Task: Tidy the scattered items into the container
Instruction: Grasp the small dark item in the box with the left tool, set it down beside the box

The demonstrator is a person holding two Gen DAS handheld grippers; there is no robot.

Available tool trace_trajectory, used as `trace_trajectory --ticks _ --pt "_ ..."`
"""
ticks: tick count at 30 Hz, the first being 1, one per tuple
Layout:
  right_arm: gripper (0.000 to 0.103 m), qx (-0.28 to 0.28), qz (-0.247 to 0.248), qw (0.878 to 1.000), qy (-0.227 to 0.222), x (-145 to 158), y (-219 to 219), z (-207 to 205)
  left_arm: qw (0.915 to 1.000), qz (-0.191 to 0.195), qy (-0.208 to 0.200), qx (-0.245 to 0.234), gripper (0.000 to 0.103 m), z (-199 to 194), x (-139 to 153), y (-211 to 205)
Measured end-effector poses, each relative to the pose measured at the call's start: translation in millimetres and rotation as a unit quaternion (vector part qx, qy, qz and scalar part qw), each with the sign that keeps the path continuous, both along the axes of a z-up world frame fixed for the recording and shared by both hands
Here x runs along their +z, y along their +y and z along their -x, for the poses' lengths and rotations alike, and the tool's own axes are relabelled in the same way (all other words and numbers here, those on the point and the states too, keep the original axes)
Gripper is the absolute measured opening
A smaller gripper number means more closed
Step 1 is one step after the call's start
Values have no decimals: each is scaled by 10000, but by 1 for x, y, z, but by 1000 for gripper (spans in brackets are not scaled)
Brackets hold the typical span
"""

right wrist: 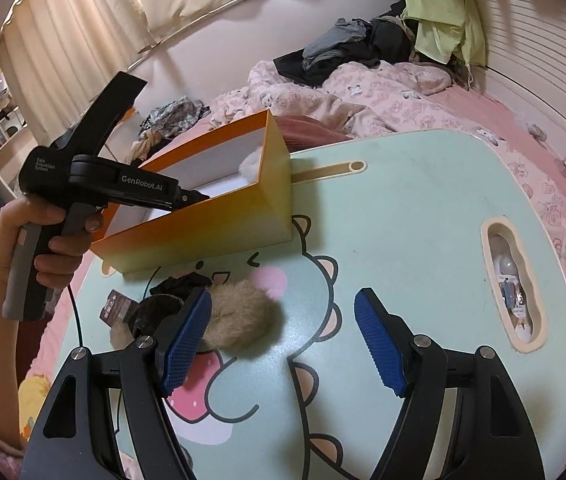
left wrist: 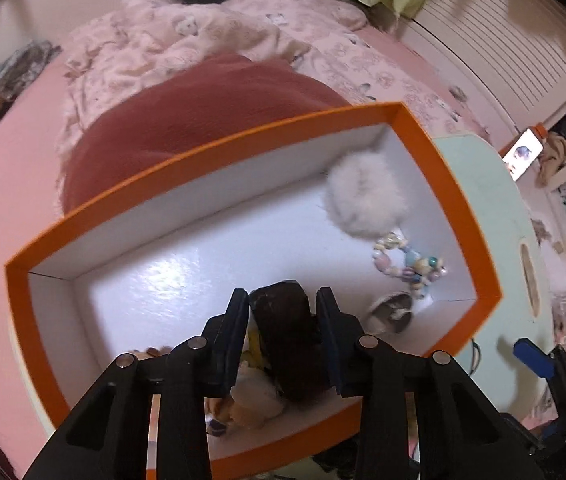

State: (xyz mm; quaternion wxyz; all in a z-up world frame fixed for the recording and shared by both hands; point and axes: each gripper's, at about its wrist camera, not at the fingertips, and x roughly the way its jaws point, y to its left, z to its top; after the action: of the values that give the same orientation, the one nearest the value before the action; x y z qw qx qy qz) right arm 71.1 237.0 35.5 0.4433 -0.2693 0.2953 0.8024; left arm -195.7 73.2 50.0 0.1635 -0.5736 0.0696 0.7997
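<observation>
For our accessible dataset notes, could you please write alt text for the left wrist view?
The left gripper holds a dark brown item over the orange box. Inside the box lie a white fluffy pom-pom and a beaded bracelet.

Left tool (left wrist: 283, 308) points steeply down, jaws narrowed; right tool (right wrist: 283, 332) gapes wide, angled downward.

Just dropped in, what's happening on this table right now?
A person is tidying small items into the orange box. The left gripper is inside it, shut on a dark brown item; a white pompom and bead bracelet already lie there. The right gripper hovers open by a tan pompom on the table.
</observation>
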Motion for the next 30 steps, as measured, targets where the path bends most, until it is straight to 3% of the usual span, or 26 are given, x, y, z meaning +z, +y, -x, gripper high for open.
trace_trajectory --ticks 5,12,19,23,26,30 --pt "74 35 3 10000 -28 0 -2 2 9996 74 248 92 30 -1 3 -1" --pt "74 67 -26 9999 -115 0 -3 5 9935 -573 984 10 26 -31 64 -19" --pt "74 114 -7 9999 -123 -2 -5 9 9759 -1316 1739 -84 26 -101 108 -55" --pt "74 82 -17 9999 -119 -2 -5 11 9713 -1772 1588 3 26 -127 86 -69" --pt "74 63 -11 9999 -119 -3 -5 12 9759 -1809 1224 -45 26 -129 51 -68" --pt "74 85 -11 9999 -109 -3 -7 13 9811 -1739 798 293 26 -123 9 -72"
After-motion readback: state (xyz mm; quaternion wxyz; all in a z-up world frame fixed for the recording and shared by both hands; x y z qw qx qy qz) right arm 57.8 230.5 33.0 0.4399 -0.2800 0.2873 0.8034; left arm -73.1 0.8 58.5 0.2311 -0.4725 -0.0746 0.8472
